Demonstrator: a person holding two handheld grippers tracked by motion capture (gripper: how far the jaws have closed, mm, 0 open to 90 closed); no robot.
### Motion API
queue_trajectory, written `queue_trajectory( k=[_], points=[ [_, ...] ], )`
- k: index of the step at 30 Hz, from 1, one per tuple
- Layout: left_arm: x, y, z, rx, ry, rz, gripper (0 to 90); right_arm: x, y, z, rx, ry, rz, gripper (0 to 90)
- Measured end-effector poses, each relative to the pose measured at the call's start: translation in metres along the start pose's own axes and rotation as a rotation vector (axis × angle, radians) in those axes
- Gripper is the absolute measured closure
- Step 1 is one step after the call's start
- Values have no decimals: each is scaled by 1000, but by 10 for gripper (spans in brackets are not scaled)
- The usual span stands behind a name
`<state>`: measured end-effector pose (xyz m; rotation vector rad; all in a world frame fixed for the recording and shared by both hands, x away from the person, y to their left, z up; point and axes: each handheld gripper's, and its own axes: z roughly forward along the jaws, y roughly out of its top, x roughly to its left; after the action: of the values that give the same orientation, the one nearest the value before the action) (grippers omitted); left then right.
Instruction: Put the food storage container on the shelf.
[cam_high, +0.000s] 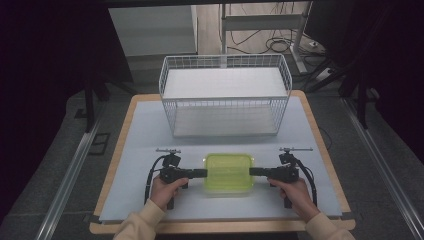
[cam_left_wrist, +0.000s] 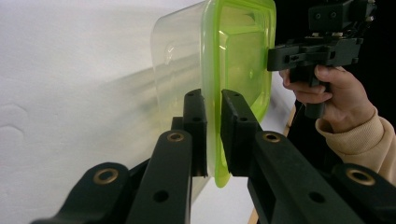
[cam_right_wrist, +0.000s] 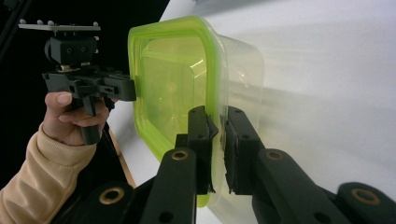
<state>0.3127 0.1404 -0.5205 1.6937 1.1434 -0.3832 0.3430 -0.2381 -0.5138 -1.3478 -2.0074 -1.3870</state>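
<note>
A clear plastic container with a lime-green lid (cam_high: 229, 172) sits on the white mat near the table's front, held from both sides. My left gripper (cam_high: 204, 173) is shut on the lid's left rim; in the left gripper view its jaws pinch the green rim (cam_left_wrist: 215, 135). My right gripper (cam_high: 252, 172) is shut on the opposite rim (cam_right_wrist: 216, 140). The container (cam_left_wrist: 212, 60) shows edge-on, with the right gripper (cam_left_wrist: 275, 58) clamped at its far side. In the right gripper view the container (cam_right_wrist: 182, 79) has the left gripper (cam_right_wrist: 130, 88) on its far rim.
A white wire basket (cam_high: 225, 95) with a white shelf stands behind the container at the table's far half. White mat (cam_high: 140, 130) covers the wooden tabletop. Metal rails run along the floor on both sides, and cables lie behind the table.
</note>
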Motion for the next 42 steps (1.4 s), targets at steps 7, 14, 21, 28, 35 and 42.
queue_trajectory(
  k=[7, 14, 21, 28, 35, 42],
  points=[
    [-2, 0, -1, -7, 1, 4, 819, 3, 2, -2, -1, 3, -3, 824],
    [-3, 1, -2, -10, -3, 2, 819, 6, 4, -3, -3, 7, -8, 825],
    [-7, 4, -9, -23, -10, 9, 820, 11, 8, -4, -4, 16, -7, 826],
    [-9, 6, -13, -25, -19, 11, 821, 17, 12, -6, -9, 25, -19, 827],
    [-13, 13, -11, -29, -32, 8, 821, 21, 18, -13, -19, 19, -25, 827],
    [-19, 22, -15, -40, -28, 21, 821, 29, 27, -18, -27, 10, -47, 827]
  ],
)
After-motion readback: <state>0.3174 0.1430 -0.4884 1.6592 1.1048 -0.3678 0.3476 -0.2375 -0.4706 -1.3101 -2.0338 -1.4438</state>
